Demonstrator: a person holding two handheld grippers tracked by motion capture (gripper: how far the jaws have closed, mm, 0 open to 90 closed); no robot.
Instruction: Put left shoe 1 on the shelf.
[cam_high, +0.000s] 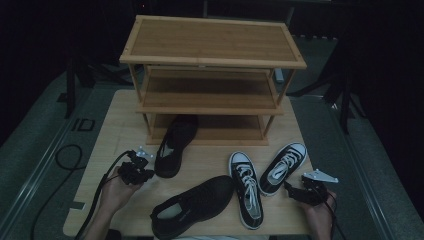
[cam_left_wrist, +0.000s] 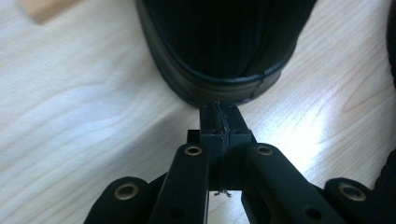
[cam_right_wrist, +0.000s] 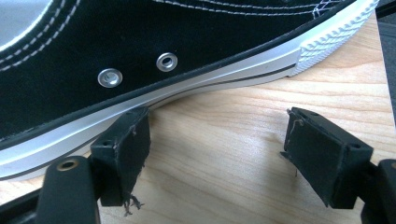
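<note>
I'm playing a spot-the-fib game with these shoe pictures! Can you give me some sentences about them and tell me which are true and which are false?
1. The wooden rack has three shelves. True.
2. Four shoes lie on the table. True: two plain black ones and two black-and-white sneakers.
3. The left gripper has its fingers wide apart. False: they are pressed together, tips right at the edge of the black shoe.
4. The right gripper squeezes the sneaker. False: it is open, one finger beside the white sole.
5. A sneaker sits on the top shelf. False: the top shelf is bare.
</note>
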